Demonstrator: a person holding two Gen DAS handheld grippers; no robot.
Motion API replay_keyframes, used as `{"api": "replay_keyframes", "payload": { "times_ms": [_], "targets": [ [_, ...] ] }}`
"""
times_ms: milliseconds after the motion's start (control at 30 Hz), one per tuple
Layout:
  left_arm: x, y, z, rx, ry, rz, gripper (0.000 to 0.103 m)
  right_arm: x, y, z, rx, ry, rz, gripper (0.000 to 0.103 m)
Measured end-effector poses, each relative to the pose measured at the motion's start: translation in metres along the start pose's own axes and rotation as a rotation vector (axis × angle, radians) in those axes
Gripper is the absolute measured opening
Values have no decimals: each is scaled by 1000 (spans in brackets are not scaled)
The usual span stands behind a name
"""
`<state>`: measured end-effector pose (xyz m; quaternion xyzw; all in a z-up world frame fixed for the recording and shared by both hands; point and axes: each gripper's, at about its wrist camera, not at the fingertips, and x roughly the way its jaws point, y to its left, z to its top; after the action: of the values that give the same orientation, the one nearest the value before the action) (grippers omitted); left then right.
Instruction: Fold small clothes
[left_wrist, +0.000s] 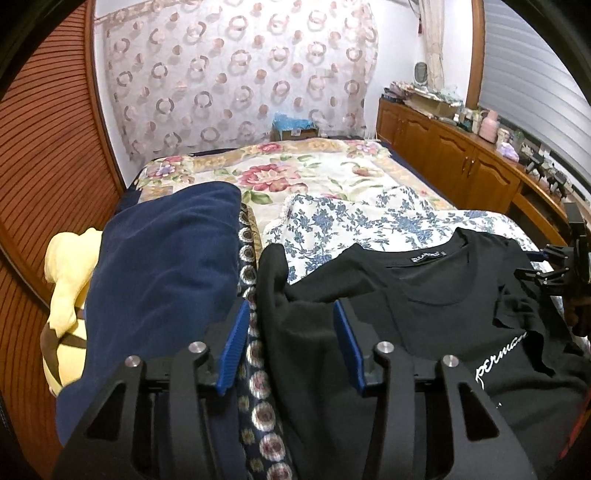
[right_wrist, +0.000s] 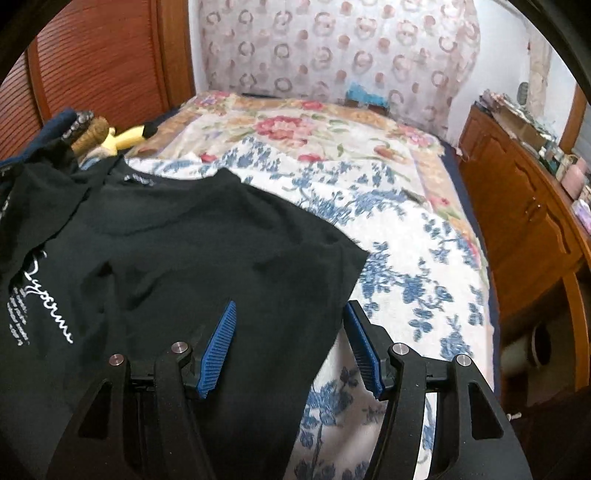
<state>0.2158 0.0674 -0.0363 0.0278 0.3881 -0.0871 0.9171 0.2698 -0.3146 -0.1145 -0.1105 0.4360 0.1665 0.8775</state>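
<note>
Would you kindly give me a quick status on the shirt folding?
Both tools open, left, right, nothing gripped. Black T-shirt spread on bed, unfolded. Navy garment lies beside its left sleeve.

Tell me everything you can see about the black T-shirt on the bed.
The black T-shirt is a soft, knit-looking garment with a round neckline, a small label inside the collar and white script lettering across the chest. It lies front up and rumpled, not yet folded, on the blue-flowered white cloth. One sleeve is spread flat towards the right gripper; the opposite edge is bunched up beside the navy garment. Both grippers hang open over its edges, and neither one's fingers pinch the fabric.
</note>
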Motion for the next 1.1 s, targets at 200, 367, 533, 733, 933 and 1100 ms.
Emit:
{"api": "replay_keyframes", "payload": {
  "times_ms": [200,367,533,733,933,1100],
  "targets": [
    [18,1,15,-5,33,-4,37,3,-2,-1,17,-22,33,66],
    [27,-2,21,11,70,20,36,4,0,1,10,-14,41,73],
    [30,-6,18,35,99,45,36,6,3,2,11,-14,44,74],
    [27,-10,11,60,114,54,36,10,-1,6,14,-3,33,73],
    [21,-10,4,55,95,59,30,19,-18,18,37,12,34,64],
    [21,-10,-6,52,98,61,22,17,-17,18,24,2,52,46]
  ]
}}
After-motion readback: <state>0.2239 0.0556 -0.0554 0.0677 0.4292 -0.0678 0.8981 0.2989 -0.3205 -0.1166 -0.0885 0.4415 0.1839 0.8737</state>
